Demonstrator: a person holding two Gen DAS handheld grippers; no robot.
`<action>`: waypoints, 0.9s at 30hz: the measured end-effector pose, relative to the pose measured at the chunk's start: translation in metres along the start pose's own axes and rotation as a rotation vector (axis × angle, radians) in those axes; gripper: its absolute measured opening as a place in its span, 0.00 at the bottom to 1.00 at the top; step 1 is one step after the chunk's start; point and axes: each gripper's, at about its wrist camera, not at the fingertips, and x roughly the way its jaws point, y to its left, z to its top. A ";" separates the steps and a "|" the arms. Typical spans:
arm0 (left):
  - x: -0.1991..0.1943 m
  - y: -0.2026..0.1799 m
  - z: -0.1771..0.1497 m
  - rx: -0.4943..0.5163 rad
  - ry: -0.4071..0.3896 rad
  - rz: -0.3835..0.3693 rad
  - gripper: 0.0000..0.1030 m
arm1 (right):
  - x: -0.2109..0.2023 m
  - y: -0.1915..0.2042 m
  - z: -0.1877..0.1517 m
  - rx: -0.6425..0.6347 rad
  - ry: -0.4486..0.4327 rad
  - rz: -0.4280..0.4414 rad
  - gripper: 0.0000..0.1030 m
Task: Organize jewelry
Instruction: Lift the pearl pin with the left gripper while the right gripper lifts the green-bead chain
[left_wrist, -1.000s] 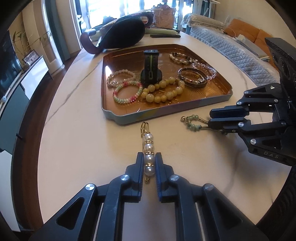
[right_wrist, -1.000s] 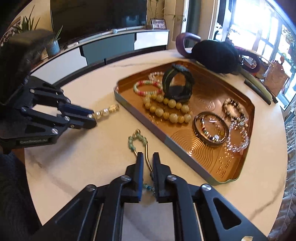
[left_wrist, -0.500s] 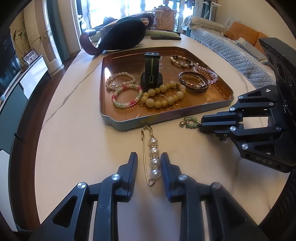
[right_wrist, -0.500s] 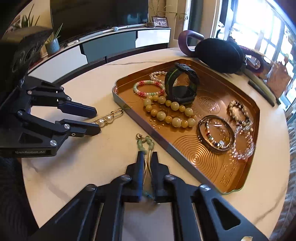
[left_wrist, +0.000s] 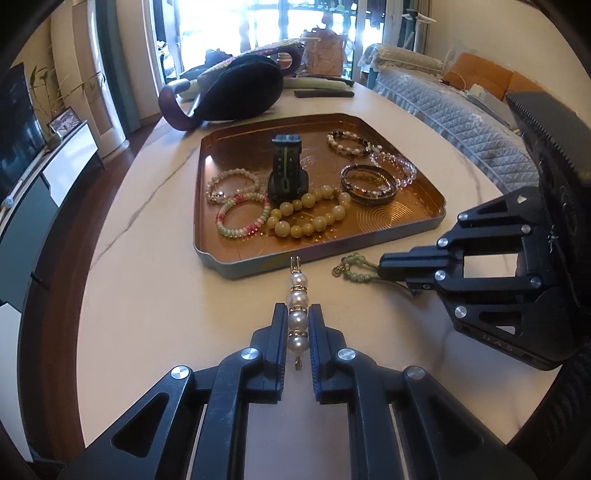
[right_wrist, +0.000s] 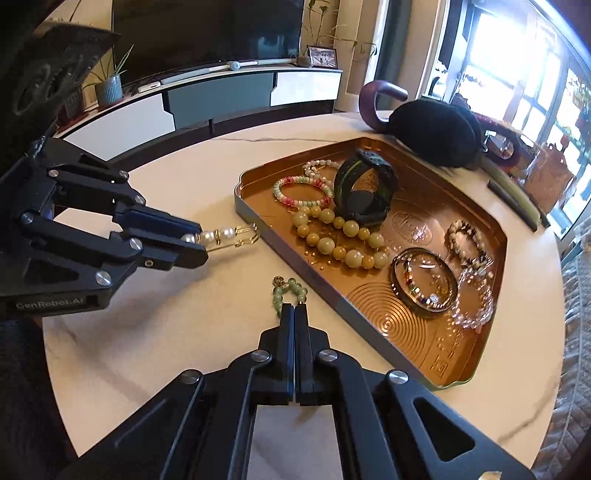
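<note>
A gold pin with several white pearls lies on the white table just short of the copper tray. My left gripper is closing, its pads pressed on the lower pearls. Seen from the right wrist, the pin sticks out of the left gripper toward the tray. A green bead charm on a cord lies near the tray's front wall. My right gripper is closing on the cord, jaws together. The left wrist view shows the charm ahead of the right gripper.
The tray holds a yellow bead bracelet, a black watch strap and several other bracelets. A black pouch with a maroon handle sits behind the tray. A low TV cabinet and a sofa flank the table.
The left jaws spread apart around the pearl pin, then came back together on its pearls. The right jaws went from a narrow gap to fully together on the green charm's cord.
</note>
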 end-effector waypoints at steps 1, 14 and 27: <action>0.000 0.000 0.000 -0.002 0.001 -0.003 0.11 | 0.000 -0.001 -0.001 0.000 0.000 -0.004 0.00; 0.008 -0.003 -0.001 -0.007 0.032 -0.010 0.11 | 0.012 -0.005 0.005 0.028 -0.003 0.023 0.06; 0.011 -0.002 -0.004 -0.009 0.034 -0.006 0.11 | 0.024 -0.006 0.015 0.036 0.014 0.049 0.05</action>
